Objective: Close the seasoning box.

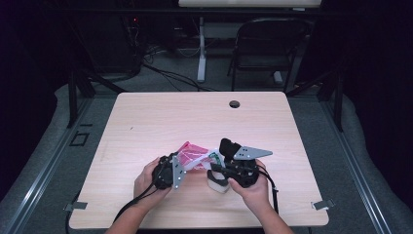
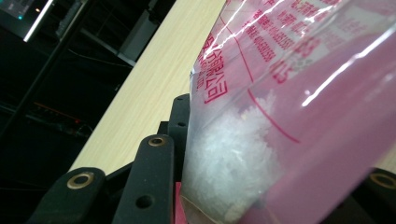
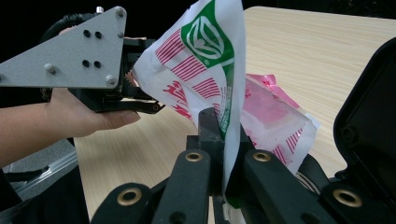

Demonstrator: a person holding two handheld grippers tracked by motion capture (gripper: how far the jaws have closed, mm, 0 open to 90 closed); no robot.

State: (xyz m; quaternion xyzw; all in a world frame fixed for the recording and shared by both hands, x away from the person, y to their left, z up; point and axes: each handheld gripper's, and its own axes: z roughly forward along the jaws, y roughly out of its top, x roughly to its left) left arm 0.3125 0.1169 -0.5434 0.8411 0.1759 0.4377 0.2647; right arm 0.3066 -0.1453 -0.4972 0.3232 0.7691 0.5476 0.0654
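You grip the pink-and-white printed plastic bag (image 1: 195, 157) at opposite edges | left tool (image 1: 181, 168) clamps it | right tool (image 3: 227, 154) pinches its white edge, spreading it above the tabletop (image 1: 160, 122).

A pink and white plastic bag (image 1: 195, 158) hangs between the left gripper (image 1: 171, 171) and right gripper (image 1: 229, 168) above the wooden table (image 1: 146, 126). A folding chair (image 1: 265, 46) stands beyond the far edge.

Wooden table (image 1: 146, 122), perhaps a white roll (image 1: 217, 184).
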